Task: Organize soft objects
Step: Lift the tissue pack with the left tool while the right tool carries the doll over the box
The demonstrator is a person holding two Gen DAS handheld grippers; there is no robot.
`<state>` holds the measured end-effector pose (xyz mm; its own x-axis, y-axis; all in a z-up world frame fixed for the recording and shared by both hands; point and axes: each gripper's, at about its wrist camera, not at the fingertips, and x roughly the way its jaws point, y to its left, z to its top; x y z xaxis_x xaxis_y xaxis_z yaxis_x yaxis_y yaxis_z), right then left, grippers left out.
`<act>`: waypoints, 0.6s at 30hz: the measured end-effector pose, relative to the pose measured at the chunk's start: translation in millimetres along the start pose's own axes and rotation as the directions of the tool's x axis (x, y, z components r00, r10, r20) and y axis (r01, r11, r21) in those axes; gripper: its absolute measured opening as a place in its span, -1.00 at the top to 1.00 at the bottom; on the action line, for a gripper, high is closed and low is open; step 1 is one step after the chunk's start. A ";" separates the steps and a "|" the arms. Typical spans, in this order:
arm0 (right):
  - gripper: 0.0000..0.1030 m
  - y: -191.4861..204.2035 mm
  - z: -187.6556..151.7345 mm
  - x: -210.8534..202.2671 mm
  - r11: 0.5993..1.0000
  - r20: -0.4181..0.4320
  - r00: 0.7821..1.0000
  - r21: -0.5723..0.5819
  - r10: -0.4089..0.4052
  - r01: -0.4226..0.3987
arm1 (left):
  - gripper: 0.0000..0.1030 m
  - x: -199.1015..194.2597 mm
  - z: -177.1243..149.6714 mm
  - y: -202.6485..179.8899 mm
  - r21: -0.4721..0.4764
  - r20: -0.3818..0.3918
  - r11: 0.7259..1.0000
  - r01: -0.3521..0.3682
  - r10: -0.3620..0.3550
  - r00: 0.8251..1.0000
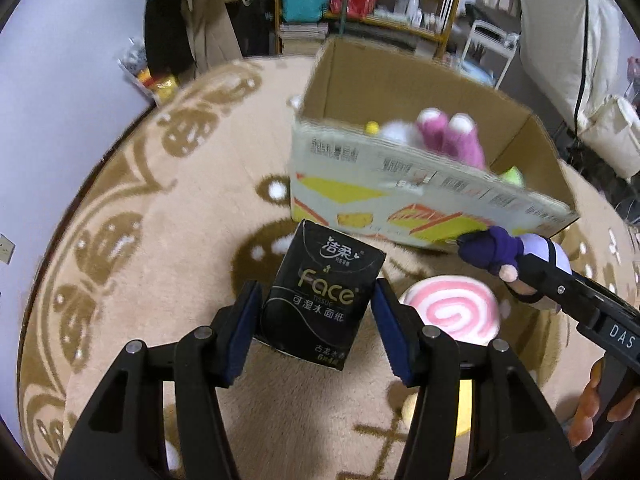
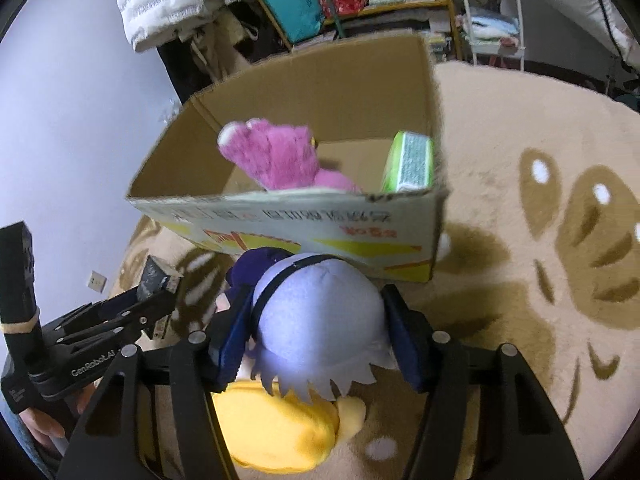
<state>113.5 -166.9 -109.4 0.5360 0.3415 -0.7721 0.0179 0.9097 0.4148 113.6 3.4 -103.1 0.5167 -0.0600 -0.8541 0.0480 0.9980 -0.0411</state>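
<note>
Left gripper (image 1: 314,312) clamps black "Face" tissue pack (image 1: 318,294); right gripper (image 2: 316,334) closed on lavender-haired plush doll (image 2: 318,312), "GenRobot.AI" on housing.

One cardboard box (image 1: 420,200), one black tissue pack (image 1: 320,300), one green pack (image 2: 412,162), four plush toys (pink (image 2: 276,152), purple-haired (image 2: 316,312), swirl (image 1: 452,314), yellow (image 2: 280,428)), two claws.

Purple-haired doll (image 2: 316,312) in right tool (image 2: 316,332)
</note>
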 end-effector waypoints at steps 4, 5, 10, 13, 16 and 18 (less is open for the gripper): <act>-0.29 4.0 -2.6 -28.1 1.000 0.056 0.998 -0.012 -0.004 0.005 | -0.07 -29.6 0.4 -0.8 0.006 0.070 1.000 0.013 -0.013 0.997; -0.29 4.7 -2.6 -36.5 1.000 0.072 0.997 -0.016 -0.008 0.009 | -0.07 -35.7 1.2 -3.1 0.008 0.084 1.000 0.019 -0.020 0.996; -0.29 13.6 -1.2 -77.0 0.998 0.166 0.986 -0.054 -0.024 0.033 | -0.07 -68.0 0.0 -11.5 0.054 0.182 0.999 0.006 -0.016 0.983; -0.29 19.5 -0.1 -92.2 0.996 0.208 0.978 -0.078 -0.033 0.051 | -0.07 -80.6 1.1 -13.5 0.069 0.234 0.998 0.000 -0.016 0.972; -0.29 24.2 4.0 -105.8 0.995 0.243 0.970 -0.086 -0.028 0.051 | -0.07 -91.4 2.6 -14.8 0.073 0.275 0.997 -0.008 -0.012 0.961; -0.29 25.9 7.6 -109.5 0.995 0.257 0.966 -0.090 -0.028 0.053 | -0.07 -95.1 4.4 -12.9 0.068 0.290 0.998 -0.004 -0.016 0.957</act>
<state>61.7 -182.5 -10.4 0.7345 0.2436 -0.6334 -0.0301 0.9442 0.3281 67.6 -3.8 -19.1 0.7412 -0.0791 -0.6666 0.1042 0.9946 -0.0022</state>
